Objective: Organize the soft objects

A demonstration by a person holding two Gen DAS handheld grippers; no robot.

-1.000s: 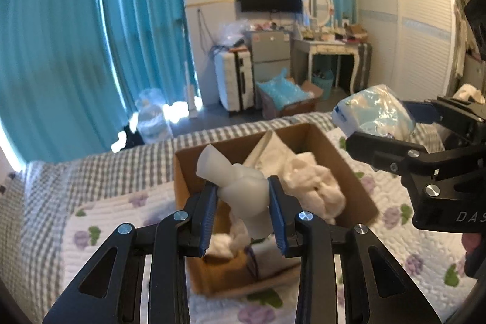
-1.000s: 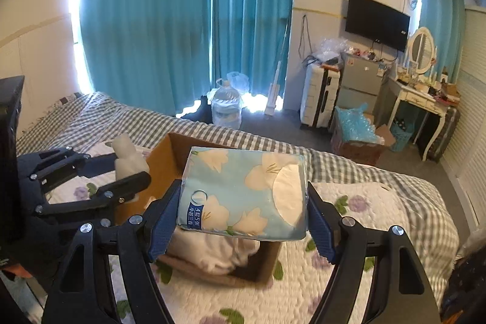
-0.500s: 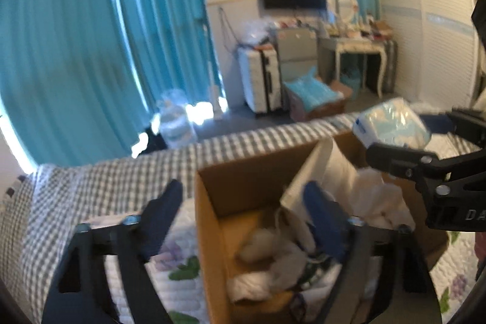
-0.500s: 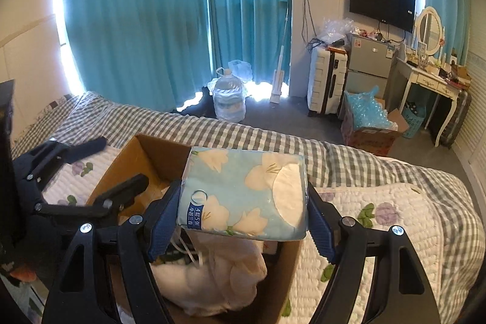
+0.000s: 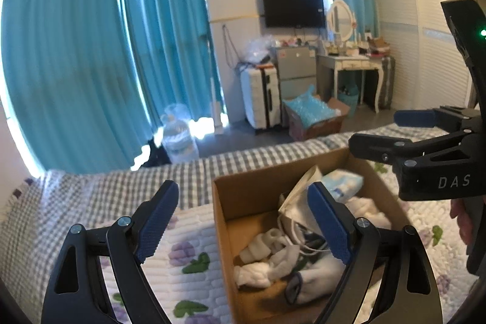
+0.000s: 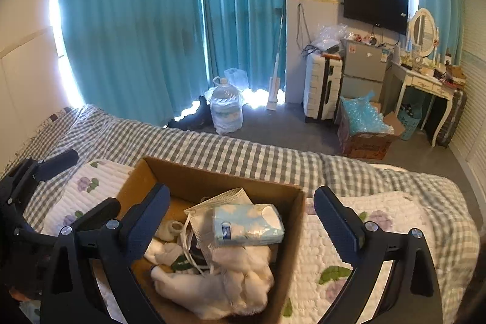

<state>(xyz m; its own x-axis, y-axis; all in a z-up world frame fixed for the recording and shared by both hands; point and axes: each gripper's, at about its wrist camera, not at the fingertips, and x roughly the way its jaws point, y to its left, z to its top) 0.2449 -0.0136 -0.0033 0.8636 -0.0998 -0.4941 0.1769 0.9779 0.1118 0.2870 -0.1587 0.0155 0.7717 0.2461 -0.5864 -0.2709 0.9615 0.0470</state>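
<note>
A brown cardboard box [image 6: 231, 181] stands on the bed and holds soft things: a blue floral tissue pack [image 6: 247, 225], a face mask [image 6: 209, 210], white socks [image 5: 264, 257] and a white plush cloth [image 6: 224, 278]. The box also shows in the left wrist view [image 5: 261, 190], with the tissue pack [image 5: 343, 184] at its far side. My left gripper [image 5: 243, 220] is open and empty above the box's left edge. My right gripper [image 6: 240, 220] is open and empty above the tissue pack. It also shows in the left wrist view [image 5: 382, 132].
The bed has a white floral quilt [image 6: 349, 236] over a grey checked sheet [image 6: 243, 151]. Beyond the bed are teal curtains [image 6: 152, 20], a water jug [image 6: 226, 111], a white suitcase [image 6: 322, 87], a box of blue plastic [image 6: 364, 126] and a dressing table [image 6: 425, 84].
My left gripper opened and let the white soft thing drop into the box. My right gripper opened and released the tissue pack, which now lies in the box.
</note>
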